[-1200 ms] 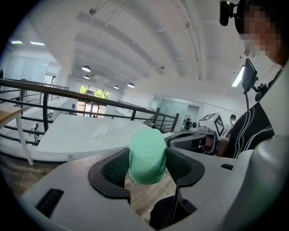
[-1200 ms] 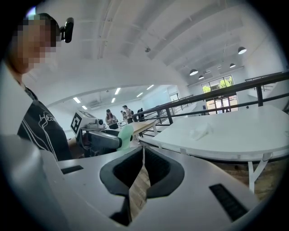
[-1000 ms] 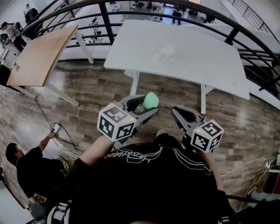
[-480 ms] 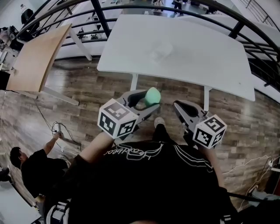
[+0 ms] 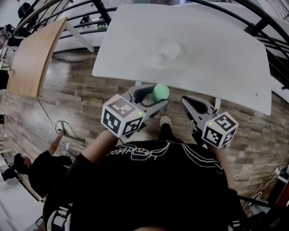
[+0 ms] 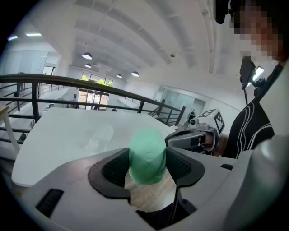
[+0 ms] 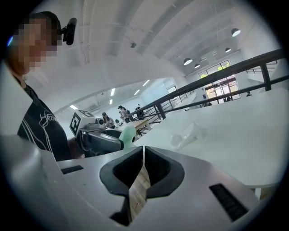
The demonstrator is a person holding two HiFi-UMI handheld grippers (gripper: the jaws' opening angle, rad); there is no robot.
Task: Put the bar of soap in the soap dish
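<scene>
A rounded green bar of soap (image 5: pixel 160 92) sticks up between the jaws of my left gripper (image 5: pixel 156 96), which is shut on it just short of the white table's near edge. In the left gripper view the soap (image 6: pixel 147 155) fills the gap between the black pads. A clear soap dish (image 5: pixel 168 53) lies on the white table (image 5: pixel 226 54), a little beyond and right of the soap; it shows faintly as the dish (image 6: pixel 97 136) and the dish (image 7: pixel 188 134). My right gripper (image 5: pixel 188 104) hangs beside the left one, jaws closed with nothing between them.
A wooden table (image 5: pixel 31 54) stands to the left over plank flooring. Black railings (image 5: pixel 86 13) curve round behind the tables. A person (image 5: pixel 36 171) crouches on the floor at lower left near some cables (image 5: pixel 63 133).
The white table and its dish have come nearer and larger in the head view. Both grippers have risen toward the table edge, the soap still held in the left one.
</scene>
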